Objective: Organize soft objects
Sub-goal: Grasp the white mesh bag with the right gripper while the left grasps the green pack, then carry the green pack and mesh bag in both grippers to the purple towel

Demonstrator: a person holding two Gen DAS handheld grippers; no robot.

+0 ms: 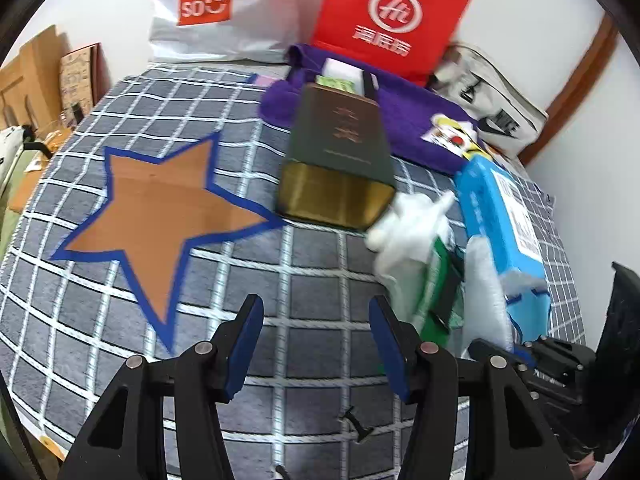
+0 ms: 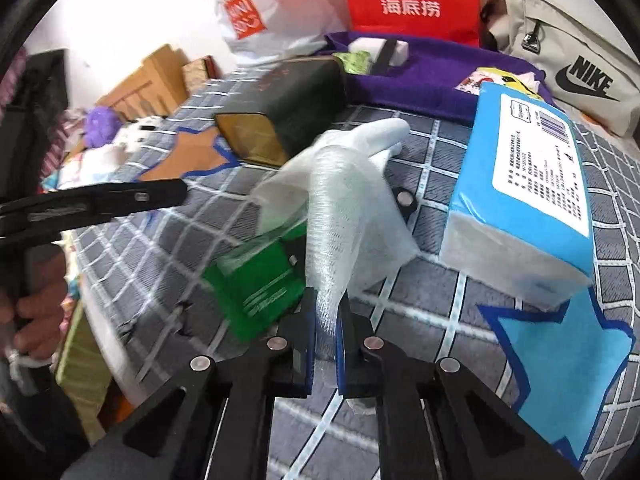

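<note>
My right gripper (image 2: 327, 300) is shut on the lower end of a white foam mesh sleeve (image 2: 344, 216), which drapes up and away over the checked bedcover. A green packet (image 2: 260, 284) lies just left of the sleeve, partly under it. A blue tissue pack (image 2: 528, 192) rests to the right, beside a light-blue star mat (image 2: 568, 356). My left gripper (image 1: 316, 312) hangs open over bare checked cover, nothing between its fingers. In its view the sleeve (image 1: 408, 224) is to the right and a brown star mat (image 1: 160, 216) to the left.
A dark green and gold box (image 1: 340, 160) lies behind the sleeve. Behind it a purple towel (image 1: 408, 120) carries small items. A red bag (image 1: 388, 16), a white shopping bag (image 1: 216, 8) and a grey Nike bag (image 2: 576, 76) line the wall. The bed's edge falls away at left.
</note>
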